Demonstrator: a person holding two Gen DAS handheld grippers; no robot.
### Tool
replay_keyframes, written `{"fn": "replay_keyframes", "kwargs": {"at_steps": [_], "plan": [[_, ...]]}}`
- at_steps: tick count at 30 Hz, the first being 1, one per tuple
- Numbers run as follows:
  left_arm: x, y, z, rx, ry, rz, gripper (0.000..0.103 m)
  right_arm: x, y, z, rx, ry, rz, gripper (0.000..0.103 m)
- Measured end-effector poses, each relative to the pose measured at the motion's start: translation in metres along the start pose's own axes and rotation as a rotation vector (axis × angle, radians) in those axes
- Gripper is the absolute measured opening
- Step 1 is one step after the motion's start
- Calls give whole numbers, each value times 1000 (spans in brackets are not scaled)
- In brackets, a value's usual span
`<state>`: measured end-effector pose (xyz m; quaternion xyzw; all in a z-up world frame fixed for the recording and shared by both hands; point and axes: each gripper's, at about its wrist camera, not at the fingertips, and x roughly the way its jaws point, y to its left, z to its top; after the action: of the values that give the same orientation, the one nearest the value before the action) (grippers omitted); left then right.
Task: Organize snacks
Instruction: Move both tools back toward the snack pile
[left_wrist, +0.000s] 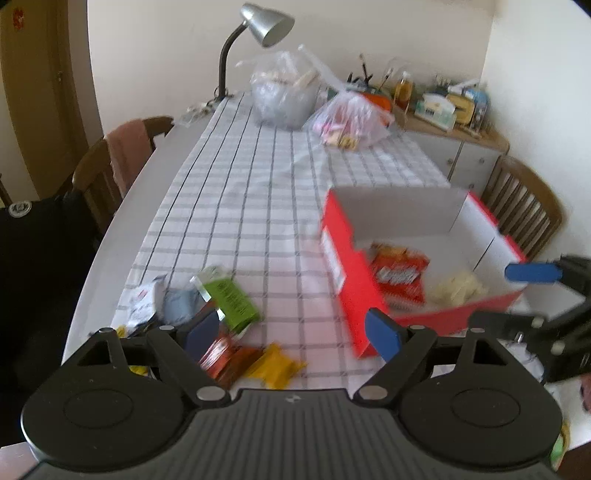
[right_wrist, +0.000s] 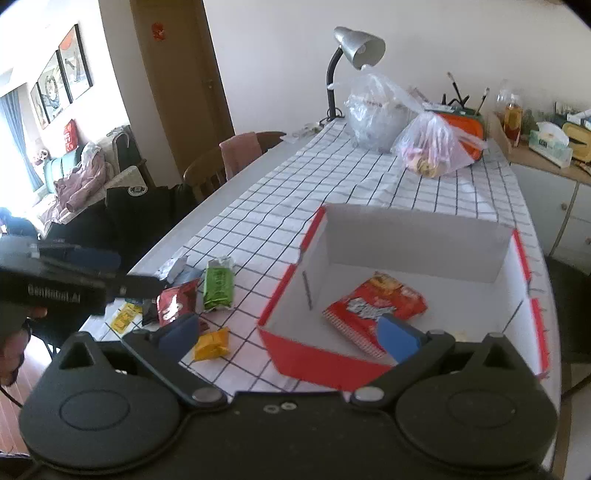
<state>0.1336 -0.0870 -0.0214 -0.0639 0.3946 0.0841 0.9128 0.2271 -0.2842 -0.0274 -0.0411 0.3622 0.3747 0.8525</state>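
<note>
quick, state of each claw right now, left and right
Left claw: open, nothing between its fingers, above the loose snacks.
Right claw: open, empty, at the near edge of the red box.

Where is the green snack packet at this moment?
The green snack packet lies on the checked tablecloth, left of the red box in the right wrist view, between the dark red packet and the box, with the yellow packet nearer the camera.

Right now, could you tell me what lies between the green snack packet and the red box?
Only bare checked tablecloth lies between the green snack packet and the red box, clearest in the right wrist view.
</note>
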Motion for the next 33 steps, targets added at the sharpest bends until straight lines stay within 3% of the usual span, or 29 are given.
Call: {"fn": "replay_keyframes", "kwargs": {"at_steps": [5, 15, 23, 26, 28, 30, 33], "plan": [[9, 24, -26, 37, 63, -11, 86, 19, 21, -5, 18, 38, 17, 103], [25, 33, -79, 134, 189, -87, 86, 73, 69, -9, -59, 161, 88, 102], [36, 28, -97, 175, 167, -84, 86, 130, 93, -8, -159, 258, 117, 93], [45, 25, -101, 187, 167, -88, 86, 145, 105, -11, -251, 270, 94, 95], [52, 23, -103, 197, 172, -85, 86, 153, 109, -11, -265, 296, 115, 85], [58, 22, -104, 196, 174, -79, 86, 161, 112, -11, -266, 315, 120, 83], [64, 24, -104, 184, 187, -82, 80, 170, 114, -12, -278, 335, 116, 83]]}}
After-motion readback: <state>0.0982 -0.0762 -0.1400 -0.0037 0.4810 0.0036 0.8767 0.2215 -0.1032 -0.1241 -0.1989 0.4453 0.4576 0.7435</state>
